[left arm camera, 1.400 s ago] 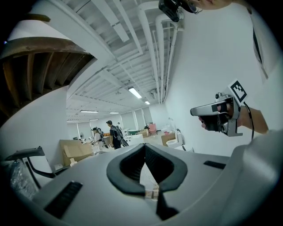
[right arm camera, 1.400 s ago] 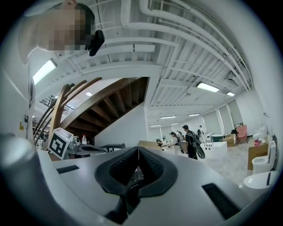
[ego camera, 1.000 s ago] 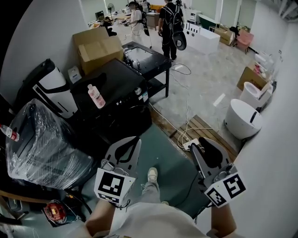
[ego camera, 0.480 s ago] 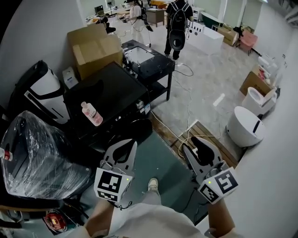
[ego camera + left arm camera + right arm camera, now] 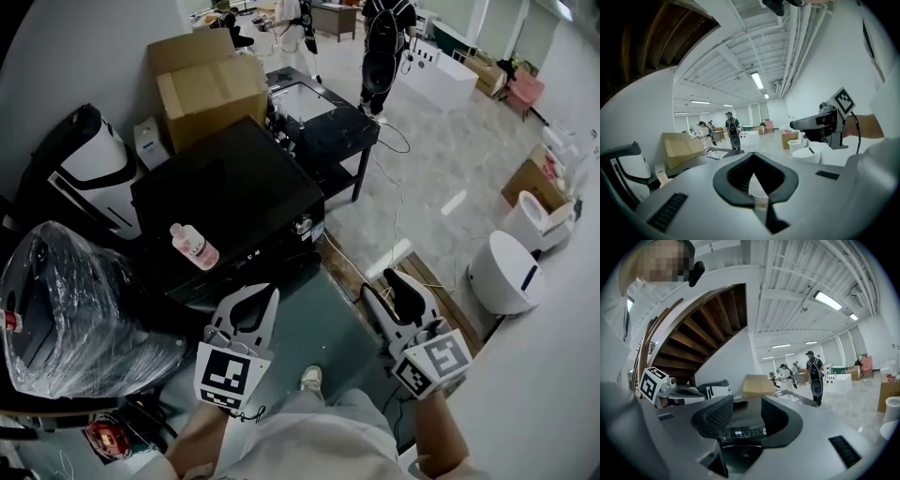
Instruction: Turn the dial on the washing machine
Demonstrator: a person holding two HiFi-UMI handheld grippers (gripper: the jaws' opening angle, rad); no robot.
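Note:
The black washing machine [image 5: 225,197] stands ahead of me on the left, a pink bottle [image 5: 194,246] lying on its lid. Its dial [image 5: 302,225] sits on the front panel at the right corner. My left gripper [image 5: 270,292] hovers in front of the machine, shut with nothing in it; the left gripper view shows its tips [image 5: 753,159] together. My right gripper [image 5: 382,284] is held further right over the floor, its jaws opening and holding nothing. In the right gripper view the lit panel and dial [image 5: 765,430] show beyond the gap between the jaws [image 5: 747,413], well apart from them.
A plastic-wrapped bundle [image 5: 75,309] sits at the left, a cardboard box [image 5: 211,80] behind the machine and a black table [image 5: 323,122] to its right. A white round appliance [image 5: 506,272] and floor cables [image 5: 394,253] lie at the right. People [image 5: 384,47] stand at the back.
The right gripper's jaws have spread apart. The view has swung so the machine sits nearer the middle, and both grippers stand a little closer to its front.

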